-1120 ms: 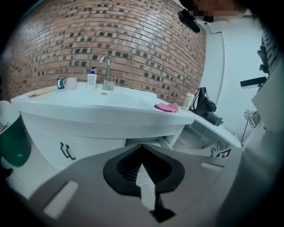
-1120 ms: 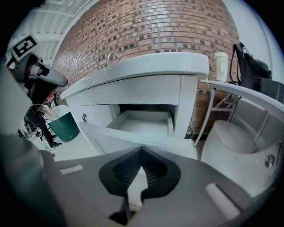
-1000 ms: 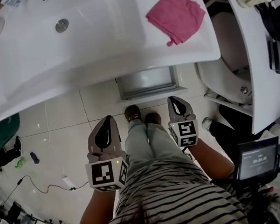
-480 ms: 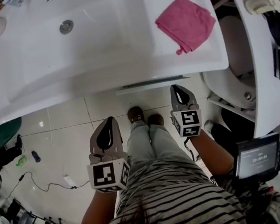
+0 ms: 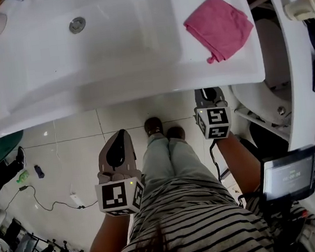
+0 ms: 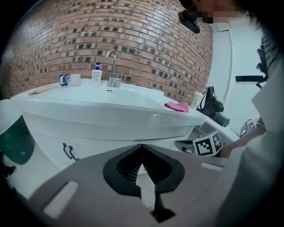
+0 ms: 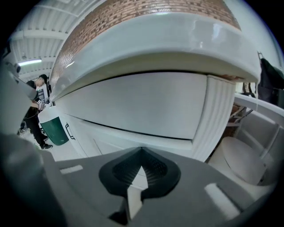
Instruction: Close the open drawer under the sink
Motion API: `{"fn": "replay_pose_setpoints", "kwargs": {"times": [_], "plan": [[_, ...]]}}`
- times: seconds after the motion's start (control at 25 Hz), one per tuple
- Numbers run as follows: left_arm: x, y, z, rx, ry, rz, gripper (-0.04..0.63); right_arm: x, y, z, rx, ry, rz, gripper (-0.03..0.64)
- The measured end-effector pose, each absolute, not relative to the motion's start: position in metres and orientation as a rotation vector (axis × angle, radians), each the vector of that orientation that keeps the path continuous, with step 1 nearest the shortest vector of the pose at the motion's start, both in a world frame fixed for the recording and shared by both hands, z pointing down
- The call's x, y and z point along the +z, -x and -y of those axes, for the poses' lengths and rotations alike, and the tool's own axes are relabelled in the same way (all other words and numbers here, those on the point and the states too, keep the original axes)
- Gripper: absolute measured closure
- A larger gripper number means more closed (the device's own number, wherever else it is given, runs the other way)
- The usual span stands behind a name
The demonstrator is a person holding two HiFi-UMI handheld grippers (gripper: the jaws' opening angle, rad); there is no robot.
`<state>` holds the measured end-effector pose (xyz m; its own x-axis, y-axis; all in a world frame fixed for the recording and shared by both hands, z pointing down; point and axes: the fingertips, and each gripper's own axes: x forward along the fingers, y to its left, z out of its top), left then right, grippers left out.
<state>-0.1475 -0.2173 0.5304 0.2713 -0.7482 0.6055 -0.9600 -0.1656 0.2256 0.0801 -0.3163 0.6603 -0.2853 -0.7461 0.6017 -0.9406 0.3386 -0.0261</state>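
White sink (image 5: pixel 121 59) over tiled floor (image 5: pixel 71 160) (brick wall (image 6: pixel 151 40))

a pink cloth (image 5: pixel 218 26) lies crumpled on the right end of the white counter (image 5: pixel 42 102), well apart from a white mug (image 6: pixel 75 80) and a blue-banded cup (image 6: pixel 65 80) that stand side by side at the far left corner. a soap bottle (image 6: pixel 96 74) stands near them, in front of a brick wall (image 6: pixel 146 44). on the tiled floor (image 5: pixel 65 156) a black cable (image 5: pixel 45 207) trails beside a white plug block (image 5: pixel 76 203), with a small green thing (image 5: pixel 22 180) further left. a dark green bin (image 6: pixel 15 139) sits left of the counter. at the right are a toilet bowl (image 5: pixel 261 96) and, nearer, a lit screen (image 5: pixel 289 174).
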Motion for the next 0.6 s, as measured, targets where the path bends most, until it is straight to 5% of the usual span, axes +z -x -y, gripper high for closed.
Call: {"fn": "replay_pose_setpoints", "kwargs": {"times": [0.6], "plan": [[0.489,0.146,0.206,0.434,-2.012,1.575,0.58,0.615,-0.073,0.306,0.535,-1.41,2.156,0.62]]}}
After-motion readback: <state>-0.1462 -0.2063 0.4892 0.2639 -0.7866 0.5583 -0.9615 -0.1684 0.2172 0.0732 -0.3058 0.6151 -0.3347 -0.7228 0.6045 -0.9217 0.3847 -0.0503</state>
